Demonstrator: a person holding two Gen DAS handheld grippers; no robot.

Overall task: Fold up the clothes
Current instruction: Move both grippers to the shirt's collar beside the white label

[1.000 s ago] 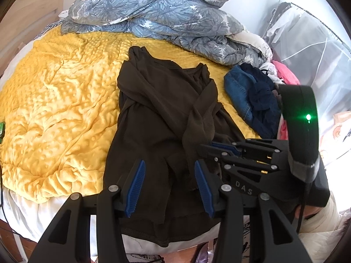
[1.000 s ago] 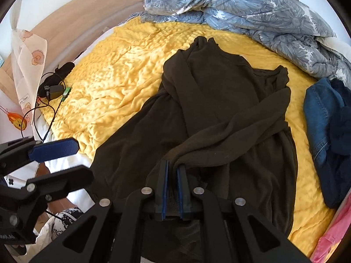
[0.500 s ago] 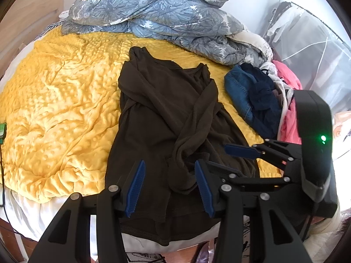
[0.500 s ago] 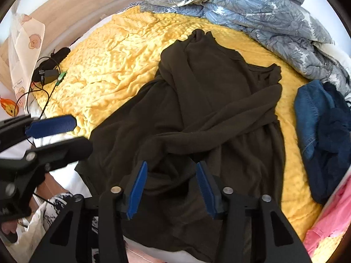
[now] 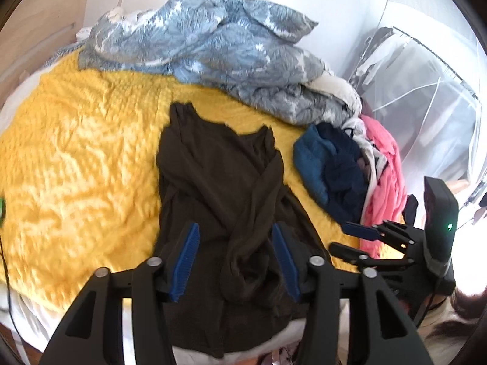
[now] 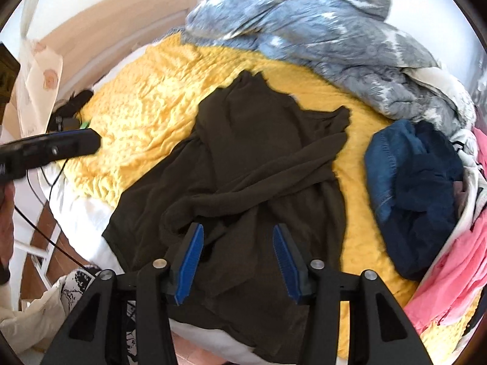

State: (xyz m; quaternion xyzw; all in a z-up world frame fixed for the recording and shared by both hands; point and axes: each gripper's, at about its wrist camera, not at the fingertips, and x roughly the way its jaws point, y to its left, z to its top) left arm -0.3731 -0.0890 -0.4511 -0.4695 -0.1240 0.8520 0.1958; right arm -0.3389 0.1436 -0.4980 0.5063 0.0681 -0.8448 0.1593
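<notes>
While both tools hang above the foot of the bed, the left tool [image 5: 234,261] and the right tool [image 6: 239,263] stand wide apart, gripping nothing. Below them a dark brown garment [image 6: 258,167] lies lengthwise on the yellow blanket [image 5: 76,158], sleeves crossed over its front, hem draping past the bed's edge. Bare blanket stretches leftward; a clothes pile [image 5: 350,170] crowds the right.
</notes>
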